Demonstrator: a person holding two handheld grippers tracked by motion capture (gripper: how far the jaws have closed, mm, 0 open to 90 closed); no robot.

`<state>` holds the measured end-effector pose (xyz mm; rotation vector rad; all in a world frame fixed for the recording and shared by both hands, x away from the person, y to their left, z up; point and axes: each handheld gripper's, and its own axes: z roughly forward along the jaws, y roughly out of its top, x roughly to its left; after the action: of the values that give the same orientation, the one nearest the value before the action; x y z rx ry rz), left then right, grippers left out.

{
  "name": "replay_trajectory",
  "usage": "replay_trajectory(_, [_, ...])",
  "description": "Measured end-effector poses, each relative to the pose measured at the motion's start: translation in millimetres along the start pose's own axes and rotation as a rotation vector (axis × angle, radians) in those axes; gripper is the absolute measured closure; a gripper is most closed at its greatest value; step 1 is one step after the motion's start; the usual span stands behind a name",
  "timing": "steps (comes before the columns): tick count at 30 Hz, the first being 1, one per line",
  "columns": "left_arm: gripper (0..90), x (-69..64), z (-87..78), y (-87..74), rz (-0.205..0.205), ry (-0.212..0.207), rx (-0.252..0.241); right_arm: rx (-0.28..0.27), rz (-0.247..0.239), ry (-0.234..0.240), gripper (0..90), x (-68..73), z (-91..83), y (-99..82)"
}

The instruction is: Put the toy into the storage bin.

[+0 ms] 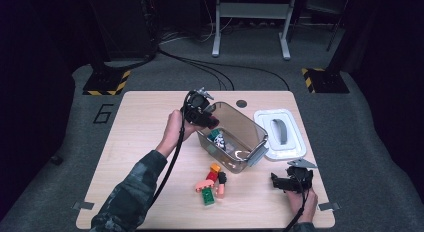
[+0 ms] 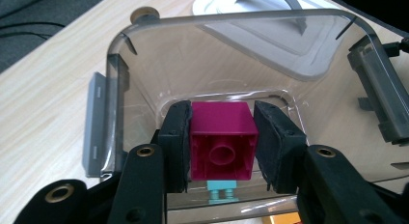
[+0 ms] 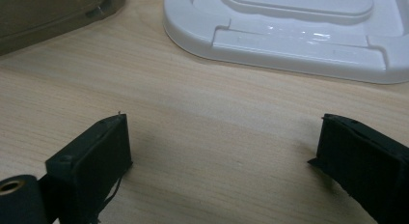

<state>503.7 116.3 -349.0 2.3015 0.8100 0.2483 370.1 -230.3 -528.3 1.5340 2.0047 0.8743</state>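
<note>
High view, right gripper [image 1: 280, 181] at five o'clock on the table [image 1: 140, 117], jaws wide and empty, loose bricks [image 1: 212, 184] at six, left gripper [image 2: 222, 142] clamping a magenta brick [image 2: 223, 139] over the clear bin [image 1: 250, 129], white lid [image 1: 279, 133] at three o'clock

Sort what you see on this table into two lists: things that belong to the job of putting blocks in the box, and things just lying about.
Part of the job:
- magenta square plastic block, clamped in the left gripper
- clear grey plastic box
- loose coloured blocks on the table

Lying about:
- white plastic lid with grey handle
- right gripper, open, resting on the wooden table
</note>
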Motion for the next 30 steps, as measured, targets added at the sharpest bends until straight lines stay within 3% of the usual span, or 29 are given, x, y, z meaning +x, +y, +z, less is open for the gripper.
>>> replay_trajectory(23, [59.1,-11.6,23.8,-9.6,-0.014,-0.077,0.059,0.003,-0.008,-0.001,4.1,-0.3,-0.2,-0.2])
replay_trajectory(30, [59.1,-17.1,38.8,-13.0,-0.011,-0.089,0.122,0.002,-0.008,-0.002,4.1,-0.3,-0.2,-0.2])
